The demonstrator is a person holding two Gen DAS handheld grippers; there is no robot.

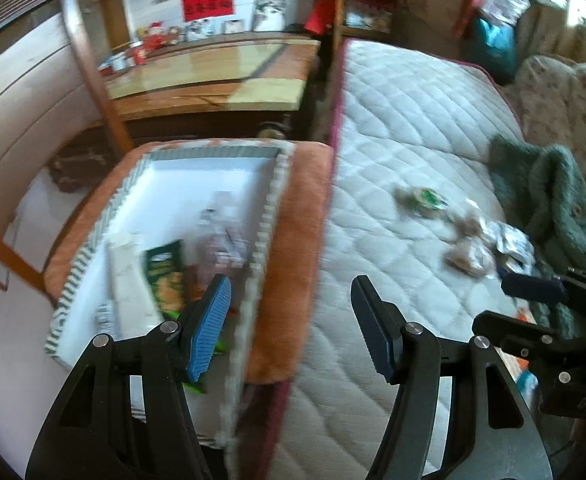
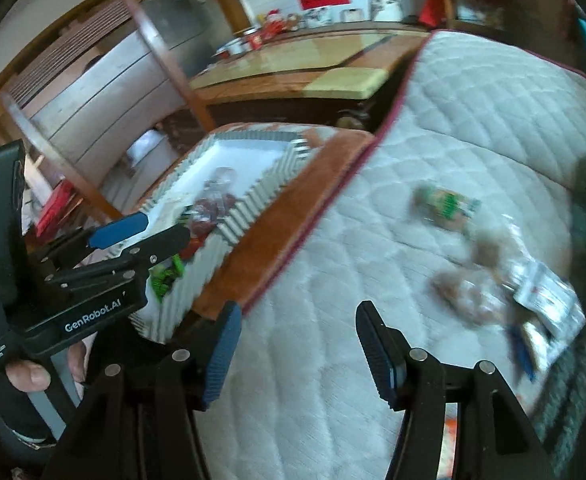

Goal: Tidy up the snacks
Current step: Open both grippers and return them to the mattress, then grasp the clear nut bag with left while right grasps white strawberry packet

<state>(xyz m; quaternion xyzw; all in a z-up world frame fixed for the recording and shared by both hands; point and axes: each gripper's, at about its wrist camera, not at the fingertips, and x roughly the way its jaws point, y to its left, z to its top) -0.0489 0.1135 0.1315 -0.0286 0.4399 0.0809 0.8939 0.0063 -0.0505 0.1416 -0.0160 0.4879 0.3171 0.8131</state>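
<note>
Both grippers are seen with jaws parted and nothing between them. The left gripper (image 1: 291, 312) is held over the boundary between the white striped-rim storage box (image 1: 271, 196) and the white quilted mattress (image 1: 393, 128); its left jaw overlaps the box interior, its right jaw overlaps the mattress. The right gripper (image 2: 299, 344) is held over bare quilting, with the box ahead and to the left of its jaws.

Snacks already sorted are seen in the box: a green printed snack bag (image 1: 165, 276) just ahead of the left jaw of the left gripper, and a clear packet of reddish pieces (image 2: 213, 208) further in. The box is propped on an orange plush cushion (image 1: 293, 248) flush against the mattress edge, probably so that transfers stay short.

Snacks not yet sorted are scattered on the mattress, ahead and to the right of both pairs of jaws: a small green-and-white wrapped snack (image 2: 447, 204), clear bags of brownish pieces (image 2: 469, 292) and a white foil sachet (image 2: 545, 300), all well apart from the jaws. Heavy blur prevents finer detail.

The empty jaws suggest a reach toward the loose pile as the next step; the task is judged partly done.
</note>
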